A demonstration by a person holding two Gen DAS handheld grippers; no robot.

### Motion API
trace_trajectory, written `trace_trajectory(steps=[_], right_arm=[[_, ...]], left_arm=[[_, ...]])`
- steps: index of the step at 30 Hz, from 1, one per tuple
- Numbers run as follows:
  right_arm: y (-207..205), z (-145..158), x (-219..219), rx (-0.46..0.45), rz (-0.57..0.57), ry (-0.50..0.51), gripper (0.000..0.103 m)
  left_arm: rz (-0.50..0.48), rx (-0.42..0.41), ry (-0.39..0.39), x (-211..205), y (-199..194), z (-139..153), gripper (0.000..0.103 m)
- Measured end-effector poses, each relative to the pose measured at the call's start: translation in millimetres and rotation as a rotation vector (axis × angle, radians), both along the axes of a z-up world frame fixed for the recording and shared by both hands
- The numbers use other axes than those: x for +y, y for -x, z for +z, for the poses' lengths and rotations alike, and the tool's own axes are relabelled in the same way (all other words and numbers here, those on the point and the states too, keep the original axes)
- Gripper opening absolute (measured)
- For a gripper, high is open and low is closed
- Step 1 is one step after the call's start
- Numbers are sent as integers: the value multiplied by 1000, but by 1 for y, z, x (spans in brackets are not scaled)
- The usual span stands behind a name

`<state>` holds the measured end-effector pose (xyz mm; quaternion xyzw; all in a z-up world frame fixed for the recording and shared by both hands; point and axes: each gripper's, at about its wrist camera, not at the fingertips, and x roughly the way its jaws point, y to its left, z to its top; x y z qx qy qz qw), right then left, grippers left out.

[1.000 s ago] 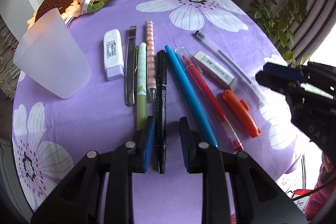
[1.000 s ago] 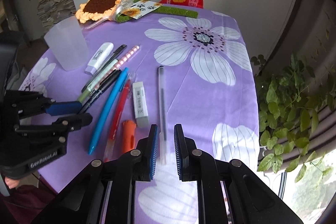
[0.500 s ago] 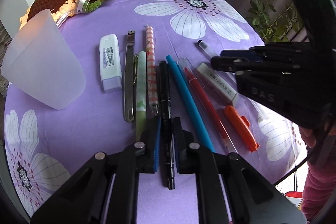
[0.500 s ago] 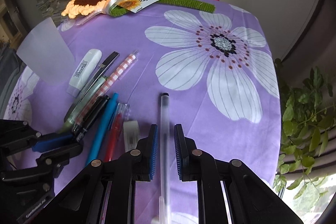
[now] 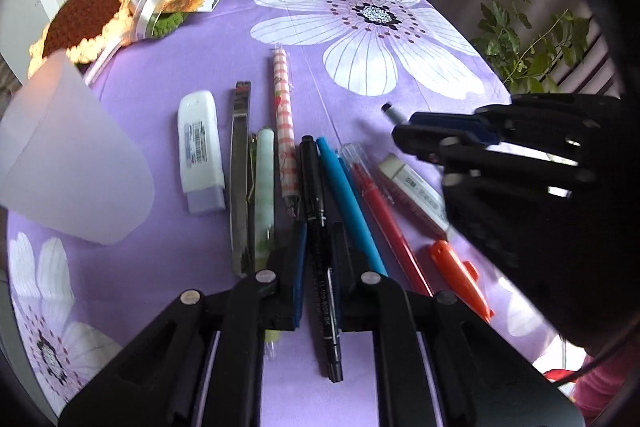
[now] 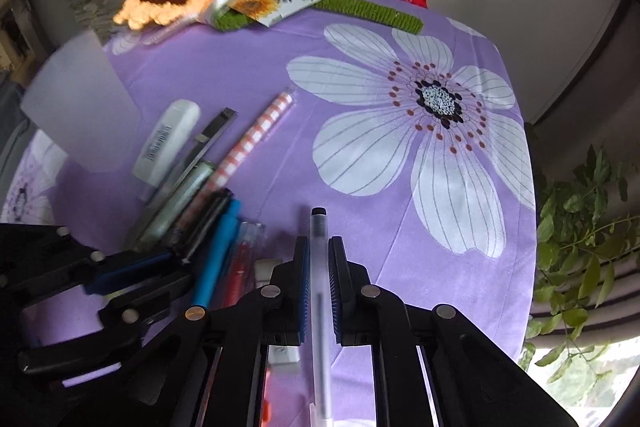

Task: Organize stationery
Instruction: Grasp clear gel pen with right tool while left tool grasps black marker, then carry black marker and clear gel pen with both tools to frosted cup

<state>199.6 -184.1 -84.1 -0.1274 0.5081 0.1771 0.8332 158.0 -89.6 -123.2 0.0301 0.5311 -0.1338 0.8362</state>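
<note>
The left gripper (image 5: 319, 259) is clenched on a black marker (image 5: 320, 247), whose slim barrel with white lettering is pinched between the blue pads. The marker's long axis runs along the fingers: its capped end points away from them towards the far edge of the table, and its other end reaches back beneath the gripper. The right gripper (image 6: 319, 267) is clamped on a frosted clear pen (image 6: 320, 291) with a black tip. That pen is likewise aligned with the fingers, its dark tip projecting just beyond the fingertips and its barrel passing back under the gripper body.

Just left of the left gripper's fingers a pale green pen (image 5: 265, 195) and a flat metal strip (image 5: 240, 179) are laid parallel to the marker, with a pink checked pen (image 5: 285, 131) beyond the fingertips. Further left a white correction tape (image 5: 200, 151) and a frosted plastic cup (image 5: 68, 155) are found. Just right of the fingers a blue pen (image 5: 348, 203), a red pen (image 5: 380, 211), a white eraser (image 5: 414, 191) and an orange cutter (image 5: 460, 279) are fanned out on the purple flowered tablecloth (image 5: 160, 235). At the far edge a crocheted sunflower (image 5: 80, 19) is seen.
</note>
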Motion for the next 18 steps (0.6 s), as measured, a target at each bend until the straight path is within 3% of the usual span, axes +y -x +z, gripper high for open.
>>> trace_trajectory(steps=[4,18], right_arm=[[16,23,-9,-63,-16,-42,10],[54,90,-22,-222,-55,-143,10]], left_arm=[[-14,-7,45,4,15,10,8],[-11,-220,138,24,54,77,8]])
